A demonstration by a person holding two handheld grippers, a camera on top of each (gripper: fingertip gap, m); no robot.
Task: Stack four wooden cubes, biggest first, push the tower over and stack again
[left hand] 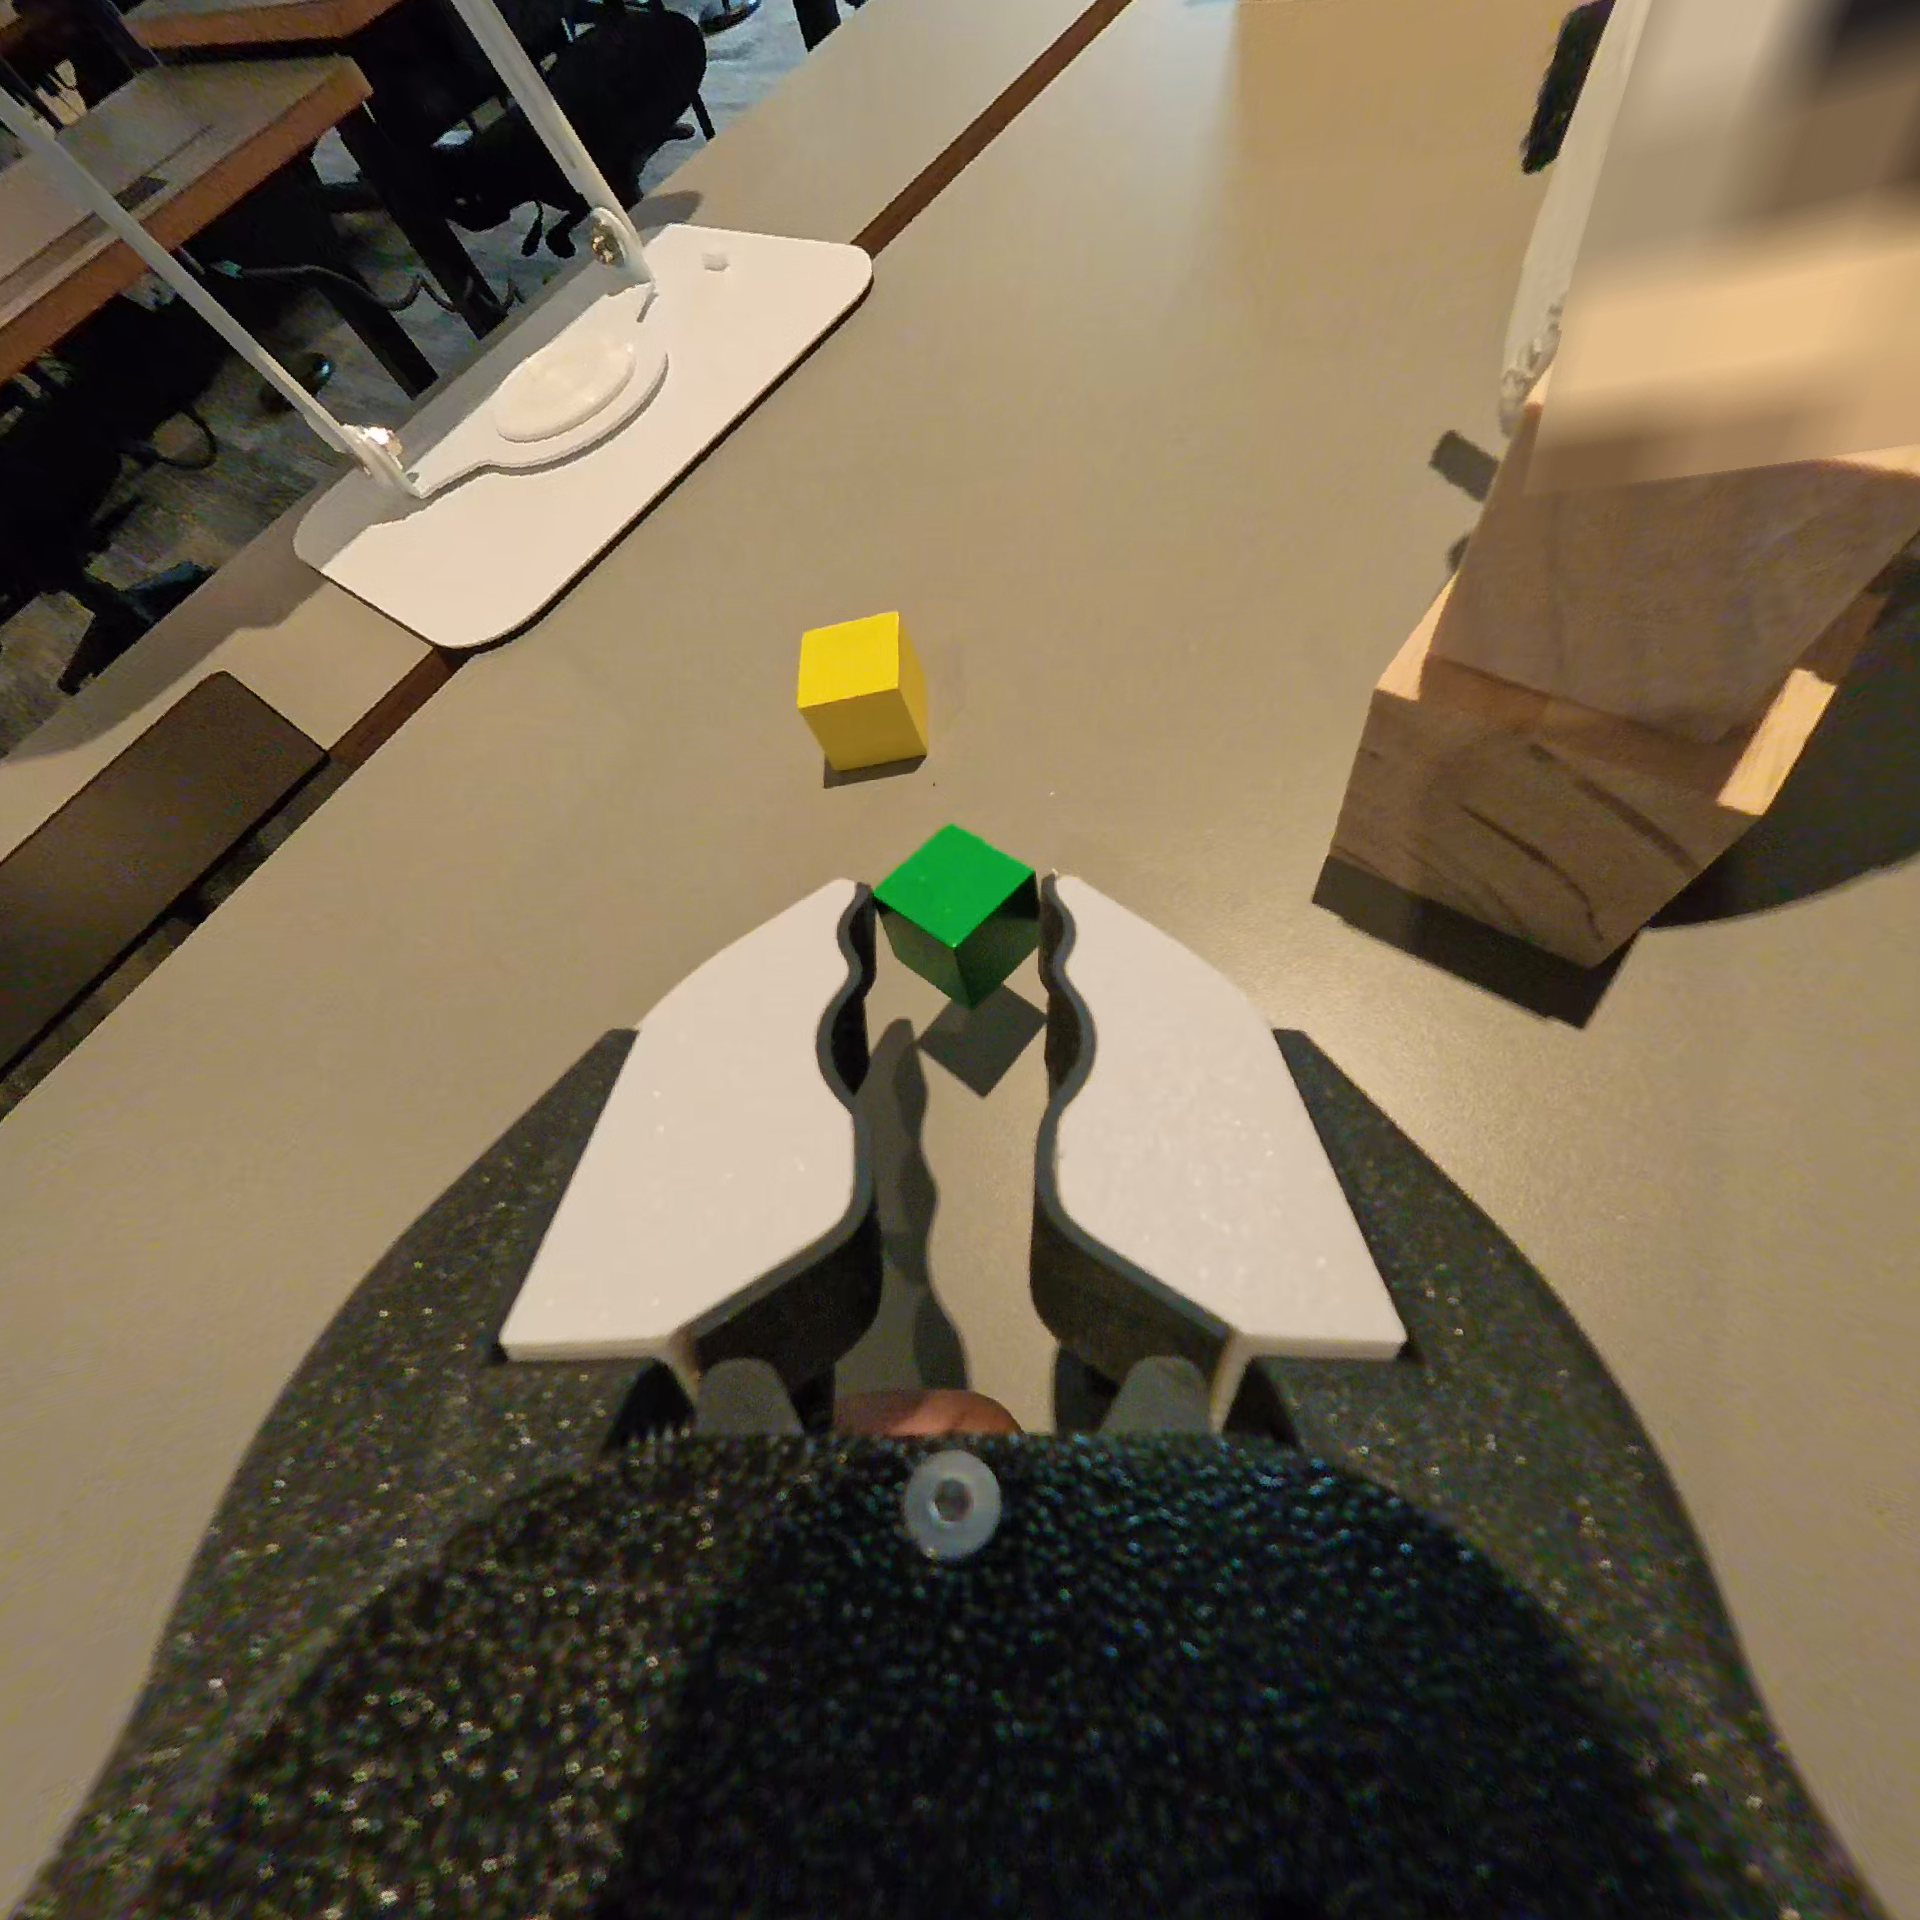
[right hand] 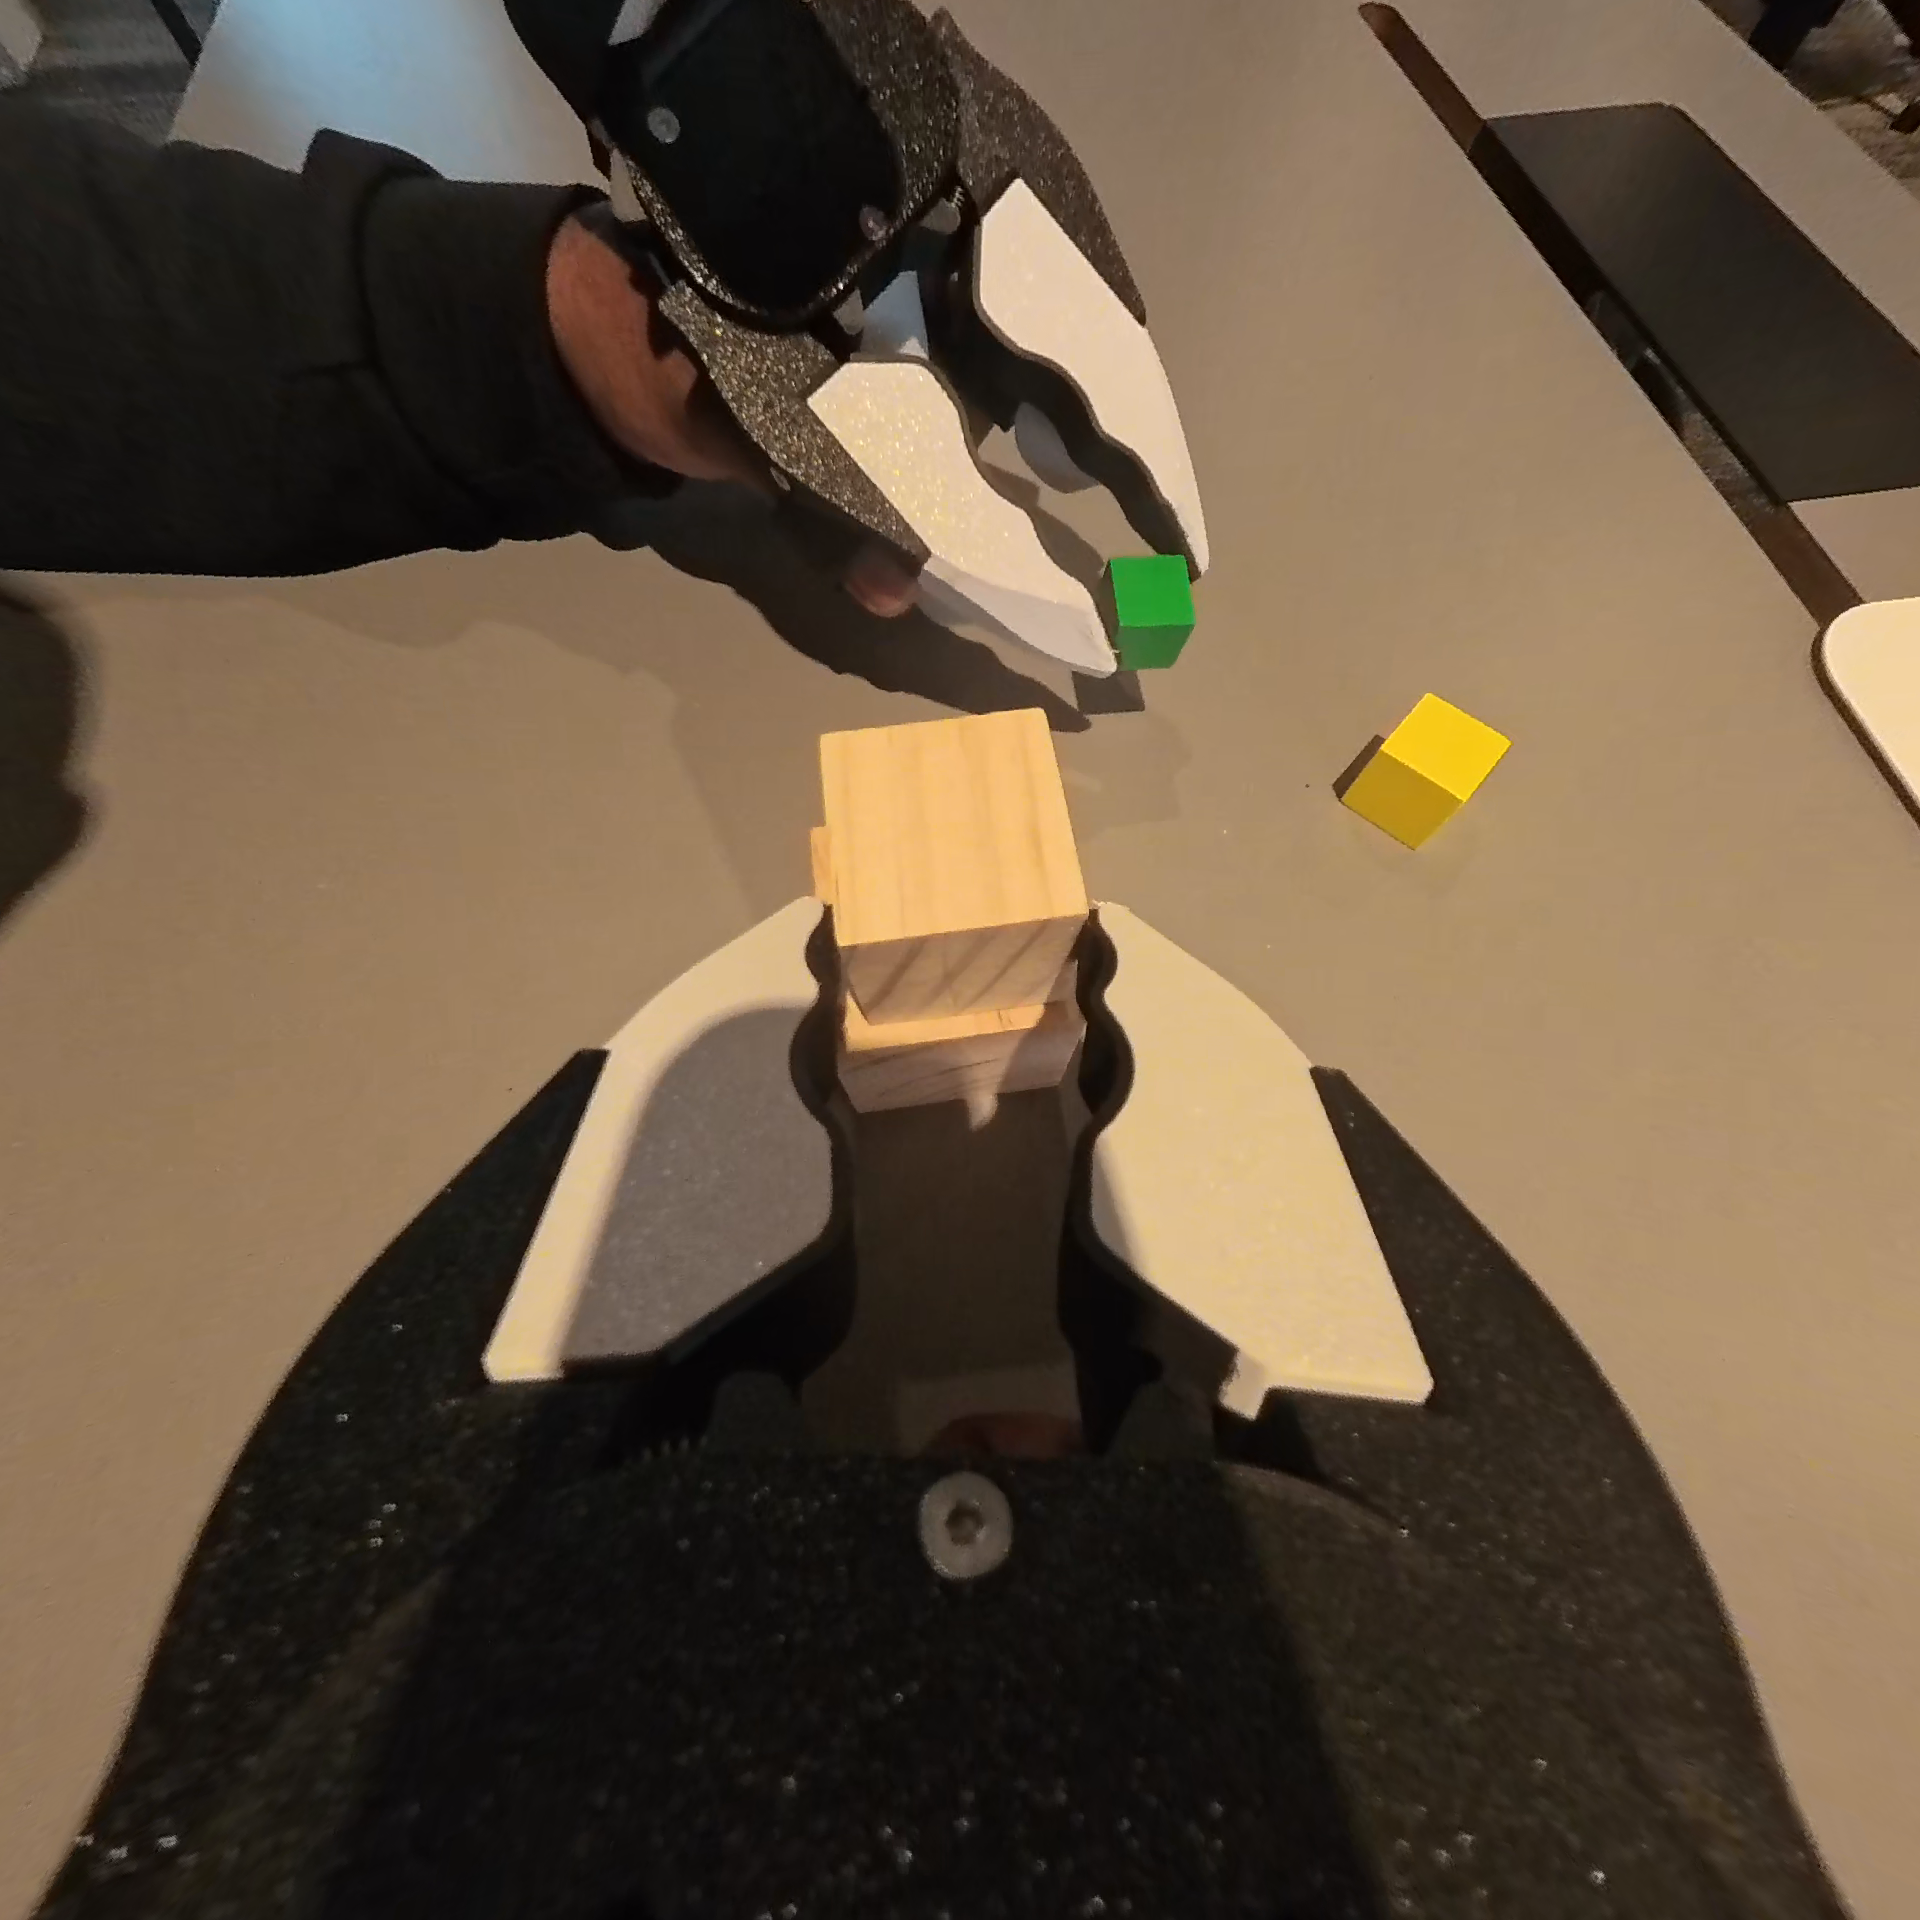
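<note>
left wrist view first: my left gripper (left hand: 956, 894) has the green cube (left hand: 961, 912) pinched between its tips, lifted just off the grey table (left hand: 1143, 468), its shadow lying underneath. the yellow cube (left hand: 862, 688) sits a little farther on, loose, apart from everything. far left, a white stand base (left hand: 623, 447) reaches the table's edge, with a dark seam (left hand: 966, 135) running away beyond it. to the right stand the two plain wooden cubes, the smaller wooden cube (left hand: 1662, 582) resting on the big wooden cube (left hand: 1507, 821).

over in the right wrist view, my right gripper (right hand: 956, 935) straddles that smaller wooden cube (right hand: 951, 831), jaws close on both flanks; whether i'm squeezing or have just let go, i cannot tell. it sits slightly skewed on the big one (right hand: 956, 1060).

so, as i judge it, two levels are up and i'm fetching the third. which of the yellow and green is bigger isn't clear from here. next move calls for carrying the green cube right, over the tower, setting it centred, and clearing my right gripper without nudging. open table lies all around the tower; only the stand base crowds the far left.
</note>
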